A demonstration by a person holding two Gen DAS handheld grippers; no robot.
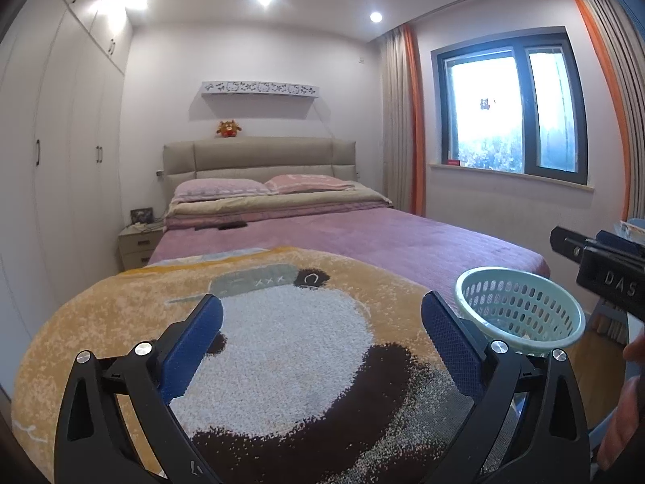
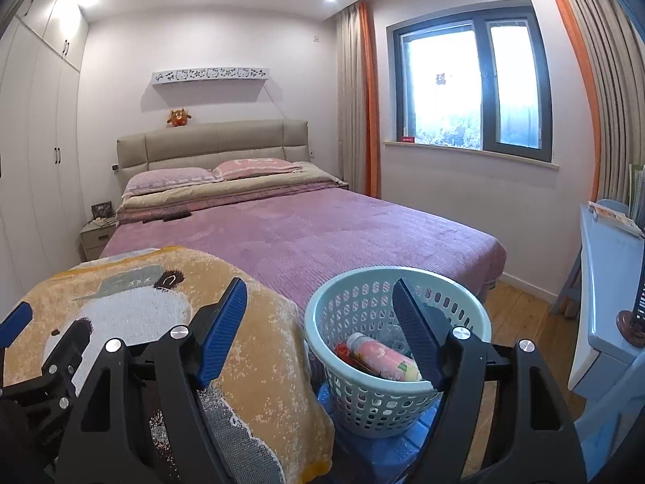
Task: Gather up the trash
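Bedroom. Bed [image 2: 322, 234] with purple cover fills the middle; a yellow bear-pattern blanket [image 1: 282, 343] is draped over its near end. Two pillows [image 2: 209, 173] lie at the padded headboard, a small plush toy [image 2: 178, 117] sits on top of it, and a white wall shelf [image 2: 209, 75] hangs above. Wardrobe doors run along the left wall; a nightstand [image 2: 94, 236] stands beside the bed head. Window [image 2: 471, 80] with orange-edged curtains on the right wall. A pale blue surface [image 2: 604, 274] with books stands at far right.

Pale green perforated basket [image 2: 334, 347] stands on something blue just beside the blanket's right edge, off the bed's near corner. Inside: a pink bottle [image 2: 383, 357] lying on its side and a bit of red wrapper [image 2: 342, 351].

Left gripper [image 1: 322, 343]: jaws spread wide, nothing between them, hovering above the blanket.

Right gripper [image 2: 320, 330]: jaws apart, empty; right finger in front of the basket's opening, left finger over the blanket. Basket rim sits between them in view; contact cannot be told.
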